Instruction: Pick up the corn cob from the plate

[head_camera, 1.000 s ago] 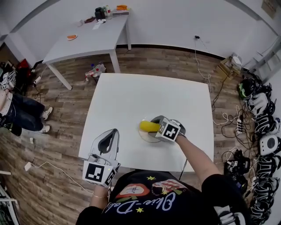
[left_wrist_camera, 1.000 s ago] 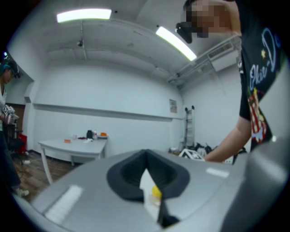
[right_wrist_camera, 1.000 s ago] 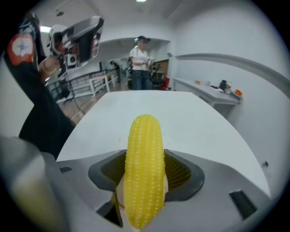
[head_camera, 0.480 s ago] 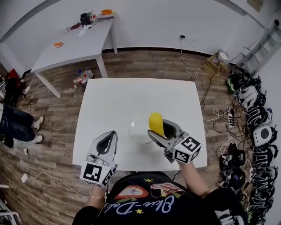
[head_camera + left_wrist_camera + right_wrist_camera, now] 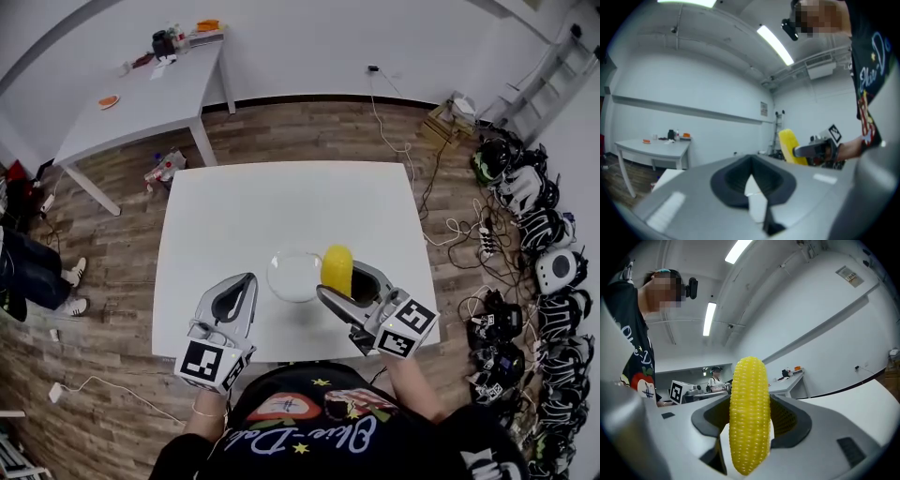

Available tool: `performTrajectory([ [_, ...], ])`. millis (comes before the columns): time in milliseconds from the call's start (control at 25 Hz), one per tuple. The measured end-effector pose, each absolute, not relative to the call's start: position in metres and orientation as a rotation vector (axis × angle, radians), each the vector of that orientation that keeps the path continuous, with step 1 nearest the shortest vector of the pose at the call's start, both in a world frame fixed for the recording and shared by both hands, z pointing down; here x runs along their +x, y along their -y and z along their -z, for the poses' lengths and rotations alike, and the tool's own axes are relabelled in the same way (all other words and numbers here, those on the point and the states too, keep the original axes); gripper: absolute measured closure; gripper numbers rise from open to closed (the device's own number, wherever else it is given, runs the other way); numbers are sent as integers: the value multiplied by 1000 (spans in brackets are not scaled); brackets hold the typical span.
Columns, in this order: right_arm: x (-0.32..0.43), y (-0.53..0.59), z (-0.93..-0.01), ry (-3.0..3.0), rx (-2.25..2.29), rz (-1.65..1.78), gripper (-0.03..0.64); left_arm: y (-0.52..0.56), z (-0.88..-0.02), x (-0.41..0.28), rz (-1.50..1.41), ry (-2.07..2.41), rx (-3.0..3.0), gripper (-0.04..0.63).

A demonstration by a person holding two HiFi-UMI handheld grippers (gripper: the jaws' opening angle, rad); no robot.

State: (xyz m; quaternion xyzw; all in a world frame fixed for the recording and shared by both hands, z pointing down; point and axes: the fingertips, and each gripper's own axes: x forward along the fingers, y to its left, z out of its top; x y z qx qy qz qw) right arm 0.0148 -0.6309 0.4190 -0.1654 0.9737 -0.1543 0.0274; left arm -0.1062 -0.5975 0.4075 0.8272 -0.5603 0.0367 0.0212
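The yellow corn cob (image 5: 337, 267) stands upright, lifted off the table, with my right gripper (image 5: 347, 279) shut on its lower part. In the right gripper view the corn cob (image 5: 749, 413) fills the middle between the two jaws. A clear glass plate (image 5: 294, 275) lies on the white table (image 5: 281, 206) just left of the cob, with nothing on it. My left gripper (image 5: 242, 289) hovers over the table's near edge, left of the plate, jaws together and holding nothing. The left gripper view shows the corn cob (image 5: 791, 146) off to its right.
A second white table (image 5: 141, 98) with small items stands at the back left. Cables and several headsets (image 5: 530, 225) litter the wooden floor on the right. A seated person's legs (image 5: 23, 272) show at the far left.
My right gripper has lifted the corn cob off the plate, drawn it right and towards me, and turned it upright. The left gripper has stayed put.
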Motion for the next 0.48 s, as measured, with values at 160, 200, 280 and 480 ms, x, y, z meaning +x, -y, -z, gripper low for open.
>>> performTrajectory([
  [160, 21, 630, -421, -2987, -521, 527, 359, 598, -404, -107, -117, 1761, 2554, 598],
  [200, 22, 631, -420, -2980, -528, 535, 360, 598, -405, -108, -116, 1761, 2550, 598],
  [280, 23, 632, -421, -2980, -536, 537, 360, 597, -407, -108, -123, 1749, 2551, 598],
  [480, 25, 630, -424, -2993, -509, 529, 360, 594, -410, -94, -218, 1726, 2615, 598],
])
